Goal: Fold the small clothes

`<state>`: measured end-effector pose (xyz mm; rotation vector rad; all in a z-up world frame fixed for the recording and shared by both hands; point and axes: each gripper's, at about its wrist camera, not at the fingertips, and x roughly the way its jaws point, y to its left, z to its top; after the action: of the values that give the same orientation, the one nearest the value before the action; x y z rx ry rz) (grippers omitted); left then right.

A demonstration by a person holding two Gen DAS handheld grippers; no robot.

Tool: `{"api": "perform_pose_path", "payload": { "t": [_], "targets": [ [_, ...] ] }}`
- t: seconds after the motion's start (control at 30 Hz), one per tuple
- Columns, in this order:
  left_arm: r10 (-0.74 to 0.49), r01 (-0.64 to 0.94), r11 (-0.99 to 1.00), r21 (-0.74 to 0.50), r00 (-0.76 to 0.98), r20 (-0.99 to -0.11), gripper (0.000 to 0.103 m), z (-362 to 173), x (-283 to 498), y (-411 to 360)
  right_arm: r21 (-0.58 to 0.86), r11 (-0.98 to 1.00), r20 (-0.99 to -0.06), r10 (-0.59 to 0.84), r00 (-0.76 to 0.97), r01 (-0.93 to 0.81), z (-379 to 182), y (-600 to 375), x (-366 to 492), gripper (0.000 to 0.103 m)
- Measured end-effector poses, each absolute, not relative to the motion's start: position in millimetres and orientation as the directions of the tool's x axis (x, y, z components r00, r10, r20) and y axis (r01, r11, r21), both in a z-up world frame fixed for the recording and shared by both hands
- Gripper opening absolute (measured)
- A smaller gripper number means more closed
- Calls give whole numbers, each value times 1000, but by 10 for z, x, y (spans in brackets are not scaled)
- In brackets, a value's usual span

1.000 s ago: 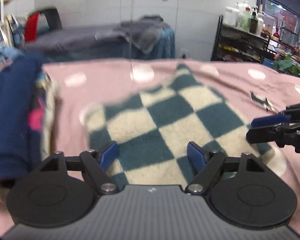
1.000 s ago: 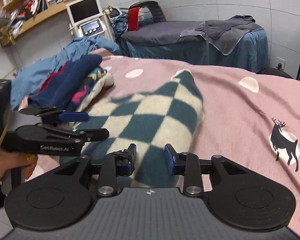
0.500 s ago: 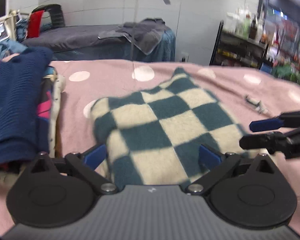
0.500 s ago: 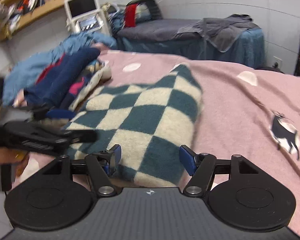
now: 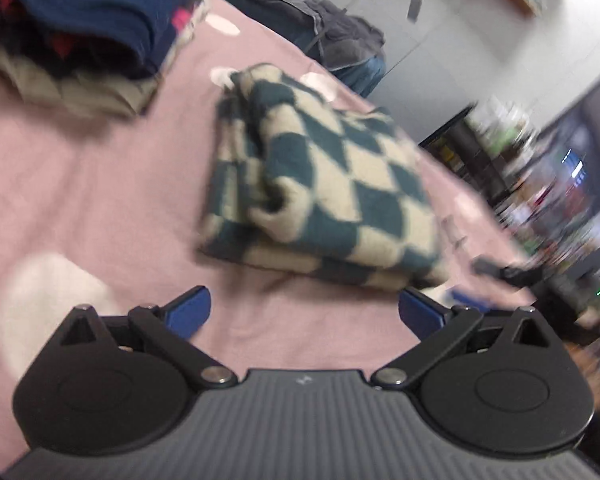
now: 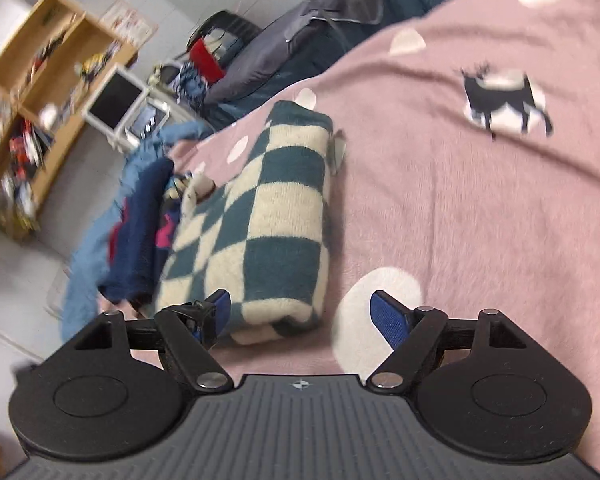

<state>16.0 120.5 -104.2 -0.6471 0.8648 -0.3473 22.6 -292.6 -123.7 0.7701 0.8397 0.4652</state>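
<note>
on pink blanket [image 5: 100,184], folded checkered garment [image 5: 332,184], both grippers wide open

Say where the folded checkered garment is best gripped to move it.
Probably the near rounded fold edge of the checkered garment, approached low from the near side: there the layers wrap together into one thick roll, while in the left wrist view its side shows loose, gaping layers.

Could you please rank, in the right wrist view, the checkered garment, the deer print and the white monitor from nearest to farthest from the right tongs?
1. Checkered garment, just ahead, left of centre.
2. Deer print, ahead, to the right.
3. White monitor, far left, off the bed.
</note>
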Motion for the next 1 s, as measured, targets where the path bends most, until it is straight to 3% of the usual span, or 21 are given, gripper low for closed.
{"api": "perform_pose_path", "payload": {
  "t": [0.13, 0.33, 0.63, 1.0],
  "targets": [
    [-543, -33, 706, -707, 616, -571, 102, -1216, 255, 1132, 791, 611, -499, 662, 560, -17, -1334, -2919, 331, 103],
    [-511, -98, 581, -808, 729, -455, 103, -1424, 318, 1271, 809, 587, -486, 685, 543, -16, -1340, -2947, 489, 103],
    [-489, -147, 576, -804, 726, -483, 103, -1437, 639, 1249, 827, 562, -480, 705, 522, 1, -1381, -2925, 913, 103],
    [-459, -116, 567, -816, 777, -430, 103, -1511, 795, 1230, 808, 587, -522, 750, 406, -46, -1367, -2697, 1493, 103]
  ]
}}
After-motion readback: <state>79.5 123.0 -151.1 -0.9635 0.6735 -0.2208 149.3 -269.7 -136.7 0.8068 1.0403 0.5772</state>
